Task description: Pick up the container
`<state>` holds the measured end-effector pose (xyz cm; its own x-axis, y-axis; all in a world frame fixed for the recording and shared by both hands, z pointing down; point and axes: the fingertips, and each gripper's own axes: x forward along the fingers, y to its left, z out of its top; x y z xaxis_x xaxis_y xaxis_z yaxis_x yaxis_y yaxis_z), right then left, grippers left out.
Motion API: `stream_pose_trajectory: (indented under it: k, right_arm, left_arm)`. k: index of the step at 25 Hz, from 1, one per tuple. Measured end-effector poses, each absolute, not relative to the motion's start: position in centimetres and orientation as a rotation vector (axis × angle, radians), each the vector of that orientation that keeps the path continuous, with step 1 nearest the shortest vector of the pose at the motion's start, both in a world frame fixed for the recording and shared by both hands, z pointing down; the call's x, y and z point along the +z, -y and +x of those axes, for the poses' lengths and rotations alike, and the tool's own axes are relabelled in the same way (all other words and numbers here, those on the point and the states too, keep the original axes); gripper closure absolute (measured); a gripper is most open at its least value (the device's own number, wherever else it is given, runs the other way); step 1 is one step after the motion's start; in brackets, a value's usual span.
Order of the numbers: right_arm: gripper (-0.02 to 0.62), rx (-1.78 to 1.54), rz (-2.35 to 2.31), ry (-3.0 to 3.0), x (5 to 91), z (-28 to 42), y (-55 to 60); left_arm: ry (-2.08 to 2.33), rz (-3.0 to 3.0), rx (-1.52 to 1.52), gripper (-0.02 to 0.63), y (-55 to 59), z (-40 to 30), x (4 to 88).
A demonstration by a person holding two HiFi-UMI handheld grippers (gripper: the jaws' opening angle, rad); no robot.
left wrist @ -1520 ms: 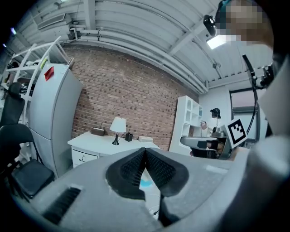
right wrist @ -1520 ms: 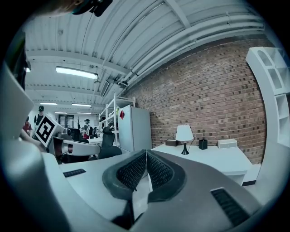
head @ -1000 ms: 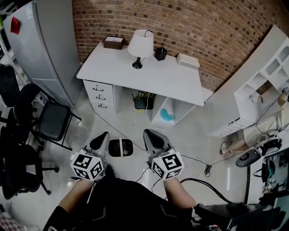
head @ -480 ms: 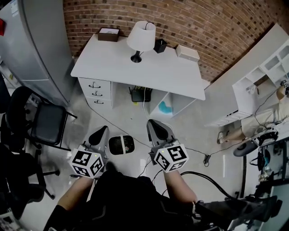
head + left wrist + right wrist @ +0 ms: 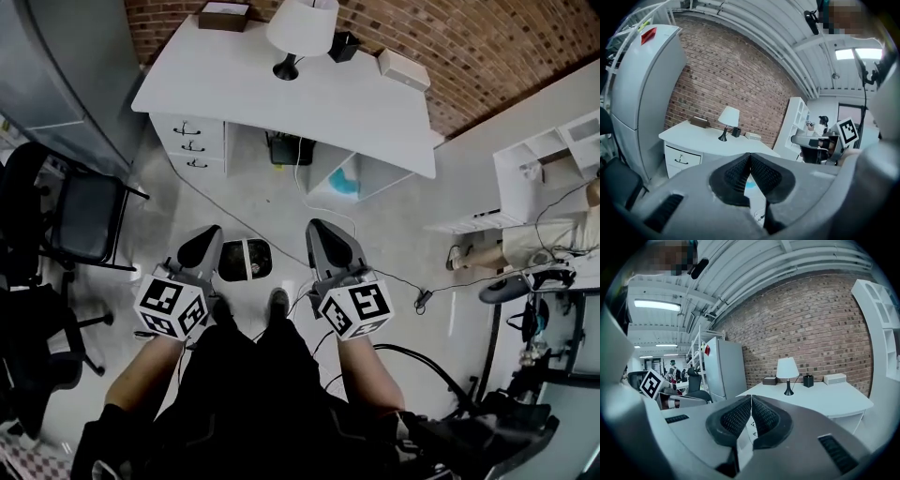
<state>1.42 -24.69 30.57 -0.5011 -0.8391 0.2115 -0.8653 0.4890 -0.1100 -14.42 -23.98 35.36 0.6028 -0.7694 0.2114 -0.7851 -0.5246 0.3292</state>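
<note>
A white desk (image 5: 281,89) stands against the brick wall, well ahead of both grippers. On it are a small black container (image 5: 343,45), a brown box (image 5: 223,14), a white box (image 5: 403,67) and a white lamp (image 5: 302,28). My left gripper (image 5: 200,248) and right gripper (image 5: 328,242) hover side by side over the floor, both shut and empty. The left gripper view shows the shut left gripper (image 5: 750,157) with the black container (image 5: 736,132) far off. Beyond the shut right gripper (image 5: 751,401), the black container (image 5: 808,380) sits by the lamp (image 5: 787,371).
A grey fridge (image 5: 56,66) stands left of the desk, with black chairs (image 5: 89,230) in front of it. A dark round bin (image 5: 246,260) sits on the floor between the grippers. Cables (image 5: 412,300) trail across the floor. White shelves (image 5: 553,159) and a person (image 5: 562,225) are at the right.
The desk has slid toward the top of the head view and the grippers sit slightly lower. A shoe now shows below the bin. Both grippers stay shut.
</note>
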Motion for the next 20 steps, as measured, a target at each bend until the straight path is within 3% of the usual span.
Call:
stream_pose_trajectory:
  k: [20]
  right_arm:
    - [0.588,0.443,1.246,2.55,44.5,5.3,29.0]
  left_arm:
    - [1.418,2.173,0.322,0.592,27.3,-11.7,53.3]
